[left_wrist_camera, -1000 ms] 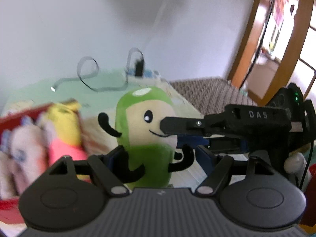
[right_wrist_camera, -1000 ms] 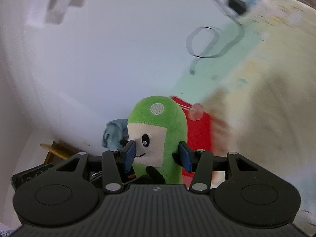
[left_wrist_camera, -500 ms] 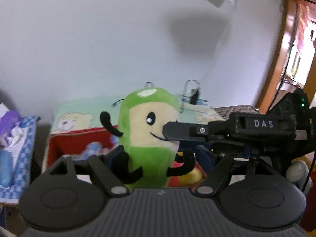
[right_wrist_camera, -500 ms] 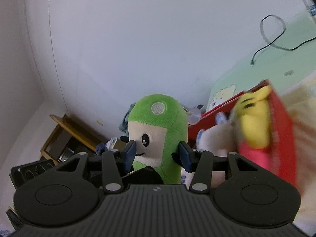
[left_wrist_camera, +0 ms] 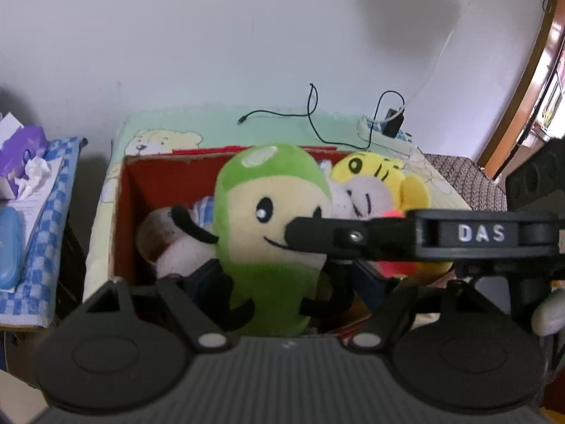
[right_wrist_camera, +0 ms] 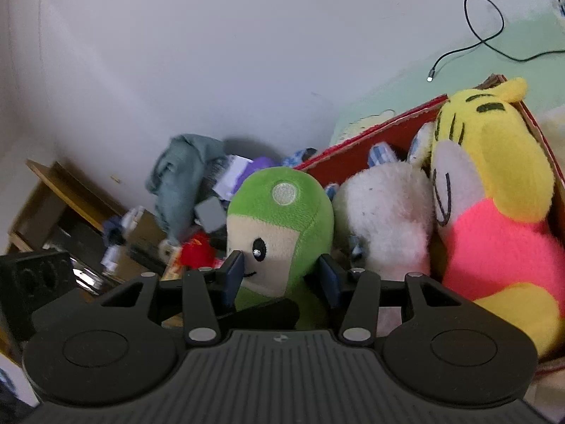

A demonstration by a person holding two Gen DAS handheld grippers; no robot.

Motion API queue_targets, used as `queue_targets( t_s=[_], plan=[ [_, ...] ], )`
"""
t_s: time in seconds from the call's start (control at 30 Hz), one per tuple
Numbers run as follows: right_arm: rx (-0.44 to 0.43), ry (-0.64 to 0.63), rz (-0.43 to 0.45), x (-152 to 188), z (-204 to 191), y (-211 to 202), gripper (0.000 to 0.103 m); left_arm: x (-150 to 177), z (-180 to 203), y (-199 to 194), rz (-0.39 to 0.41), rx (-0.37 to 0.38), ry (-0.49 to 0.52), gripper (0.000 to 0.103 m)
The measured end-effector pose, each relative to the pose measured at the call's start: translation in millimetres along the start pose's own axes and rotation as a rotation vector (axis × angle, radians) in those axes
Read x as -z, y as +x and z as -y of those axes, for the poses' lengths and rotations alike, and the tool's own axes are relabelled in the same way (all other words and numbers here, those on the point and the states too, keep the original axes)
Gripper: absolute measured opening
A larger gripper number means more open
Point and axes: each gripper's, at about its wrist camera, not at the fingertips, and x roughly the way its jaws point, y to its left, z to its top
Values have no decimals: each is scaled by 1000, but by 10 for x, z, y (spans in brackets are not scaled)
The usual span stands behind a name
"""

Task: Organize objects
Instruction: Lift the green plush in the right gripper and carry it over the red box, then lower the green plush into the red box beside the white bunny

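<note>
Pinching the green plush toy (left_wrist_camera: 268,226) between both the left gripper (left_wrist_camera: 282,282) and right gripper (right_wrist_camera: 280,275), the carrier needed to lower it into the free left part of the red box (left_wrist_camera: 122,212), beside the white plush (right_wrist_camera: 385,212), before spreading either pair of fingers.

Left wrist view looks forward and slightly down along its fingers, close on the green plush (left_wrist_camera: 272,226), facing the wall across the red box (left_wrist_camera: 122,212). Right wrist view sits just as close but looks from the plush's other side, angled toward the room corner. Both share the green plush (right_wrist_camera: 282,233), red box (right_wrist_camera: 356,145) and yellow tiger plush (left_wrist_camera: 381,176).
</note>
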Motion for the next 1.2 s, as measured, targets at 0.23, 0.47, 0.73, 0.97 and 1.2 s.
queue_targets(
  t_s=[0.23, 0.47, 0.73, 0.97, 1.2],
  plan=[
    [33, -27, -18, -131, 11, 315, 49, 1, -87, 104, -11, -28, 24, 84],
    [37, -37, -6, -212, 137, 273, 48, 13, -23, 59, -12, 26, 12, 82],
    [78, -50, -28, -156, 203, 79, 46, 7, -19, 10, -6, 36, 4, 82],
    [90, -64, -15, -69, 142, 214, 46, 15, 51, 63, -44, 4, 25, 82],
    [121, -38, 5, -70, 76, 100, 47, -37, 98, 68, -65, -76, 24, 82]
  ],
)
